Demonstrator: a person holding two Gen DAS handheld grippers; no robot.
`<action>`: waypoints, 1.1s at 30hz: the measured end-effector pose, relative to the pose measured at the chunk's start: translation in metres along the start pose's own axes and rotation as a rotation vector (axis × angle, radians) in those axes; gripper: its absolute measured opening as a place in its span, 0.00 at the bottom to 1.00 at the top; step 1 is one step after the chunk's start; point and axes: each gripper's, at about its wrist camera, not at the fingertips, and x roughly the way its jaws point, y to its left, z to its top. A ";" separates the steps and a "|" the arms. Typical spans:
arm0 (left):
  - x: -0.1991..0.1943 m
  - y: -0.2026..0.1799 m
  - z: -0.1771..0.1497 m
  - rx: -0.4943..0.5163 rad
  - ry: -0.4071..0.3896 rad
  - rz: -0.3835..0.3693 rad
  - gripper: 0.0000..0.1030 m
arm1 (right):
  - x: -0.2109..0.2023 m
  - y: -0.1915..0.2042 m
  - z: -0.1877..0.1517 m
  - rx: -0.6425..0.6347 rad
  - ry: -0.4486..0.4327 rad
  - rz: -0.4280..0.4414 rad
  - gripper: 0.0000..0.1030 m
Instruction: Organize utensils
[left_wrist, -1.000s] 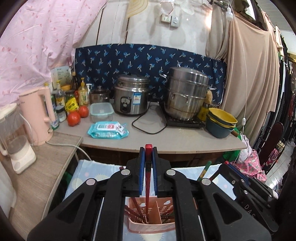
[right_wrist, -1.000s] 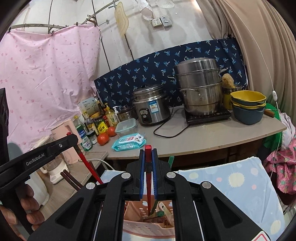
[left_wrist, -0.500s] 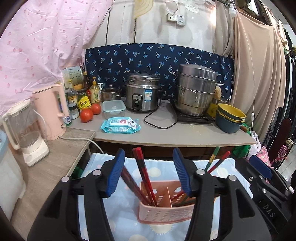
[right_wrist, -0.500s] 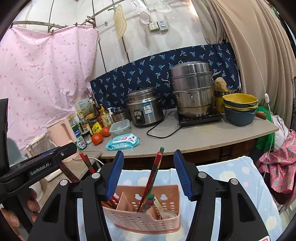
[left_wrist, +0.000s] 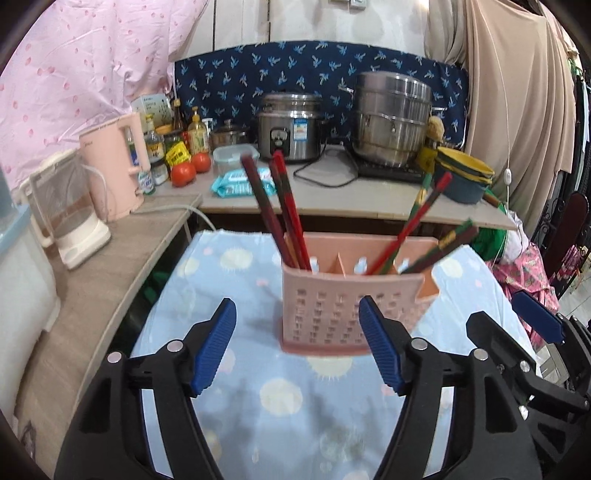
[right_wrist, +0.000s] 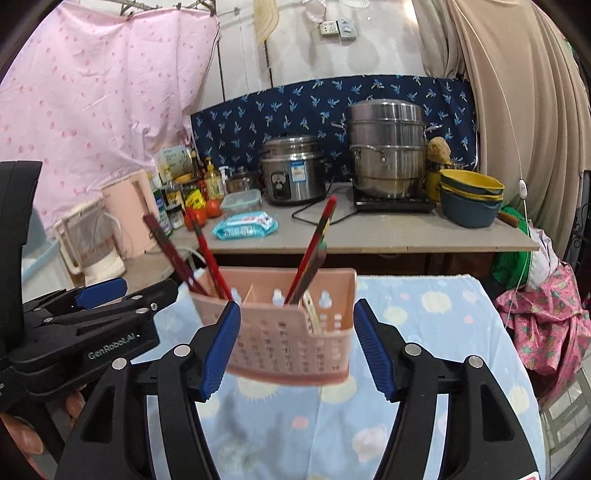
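cramped kitchen corner: grey counter (left_wrist: 332, 206) along the back with a navy leaf-print cloth (left_wrist: 321, 70) behind it and a pink spotted sheet (right_wrist: 92, 92) hung at the left. on the counter, left to right: bottles and jars, two tomatoes (left_wrist: 190, 168), a clear lidded box (left_wrist: 234, 157), a pack of wet wipes (left_wrist: 242, 181), a steel rice cooker (left_wrist: 290, 127), a tall stacked steamer pot (left_wrist: 389, 123) on a hotplate, stacked yellow and blue bowls (left_wrist: 463, 177). lower wooden side shelf at left carries a pink kettle (left_wrist: 112, 164) and a blender jug (left_wrist: 70, 210). in front, a table under a pale blue cloth with sun shapes (left_wrist: 295, 406). pink perforated utensil holder (left_wrist: 351, 295) stands upright on the cloth, split into compartments. dark red chopsticks (left_wrist: 280, 210) lean left out of the left compartment; more red and green chopsticks (left_wrist: 417, 218) lean right out of the compartments further right. right wrist view also shows something pale and flat in the right end of the holder, cannot tell what. left gripper (left_wrist: 297, 345) sits low before the holder, jaws just opened and standing wide apart, nothing between the pads. right gripper (right_wrist: 295, 343) likewise, jaws just opened wide, the holder seen behind the gap, pads not pressing on it. in the right wrist view the left gripper shows at lower left, with part of the person's hand (right_wrist: 22, 435) beneath it.
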 end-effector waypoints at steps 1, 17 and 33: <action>0.000 0.000 -0.005 -0.004 0.011 -0.003 0.64 | -0.002 0.002 -0.005 -0.009 0.009 -0.004 0.60; -0.019 0.013 -0.045 -0.027 0.038 0.046 0.92 | -0.032 0.014 -0.048 -0.011 0.077 -0.070 0.82; -0.032 0.014 -0.052 -0.029 0.050 0.055 0.93 | -0.045 0.007 -0.058 0.049 0.104 -0.100 0.84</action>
